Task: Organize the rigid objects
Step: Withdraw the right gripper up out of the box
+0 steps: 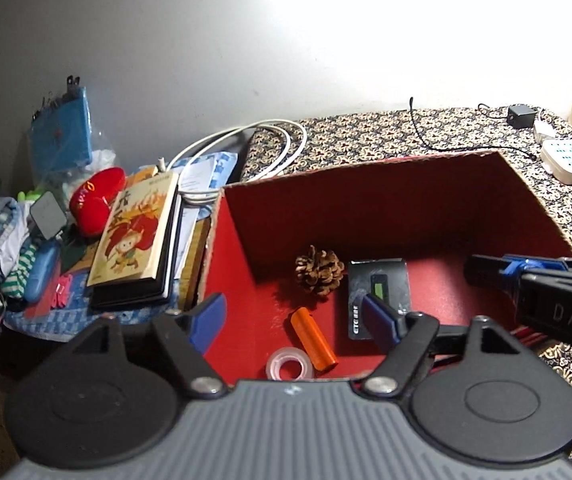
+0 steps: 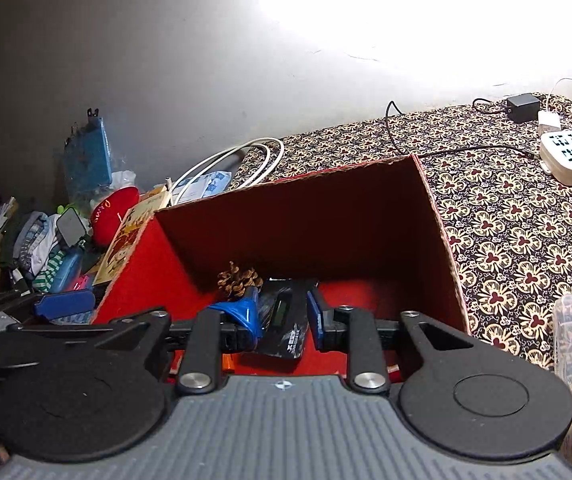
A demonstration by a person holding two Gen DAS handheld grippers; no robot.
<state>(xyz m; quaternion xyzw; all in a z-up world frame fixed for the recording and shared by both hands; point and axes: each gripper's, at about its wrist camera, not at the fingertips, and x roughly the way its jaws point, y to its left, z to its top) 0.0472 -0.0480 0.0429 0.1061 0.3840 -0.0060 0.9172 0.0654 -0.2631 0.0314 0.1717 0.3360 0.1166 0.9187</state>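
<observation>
The open red cardboard box (image 1: 246, 240) stood on the counter under a floral patterned cloth (image 2: 505, 220). On its floor lay 4 rigid things: a brown pine cone (image 1: 319, 274) near the back wall, a flat black card-like device with a small green screen (image 1: 381, 284) just beside it, an orange plastic cylinder (image 1: 313, 338) nearer the front, and a clear roll of tape (image 1: 287, 368) touching the cylinder's near end.

The left claw (image 1: 297, 318) hung released above the box with nothing between its blue pads. The right claw (image 2: 282, 314) also hovered over the box, its pads apart and empty in its own view.

All 4 looked light. The cone seemed brittle at its scales, so a gentle hold across its middle would suit. The cylinder looked smooth and apt to roll; across its middle was the likely hold. The flat device offered only thin edges. The box walls stood tall on 3 sides, leaving entry from above and the front. A cluttered pile with an illustrated paperback book (image 1: 136, 232) crowded the box's left; the cloth to its right lay mostly open.
</observation>
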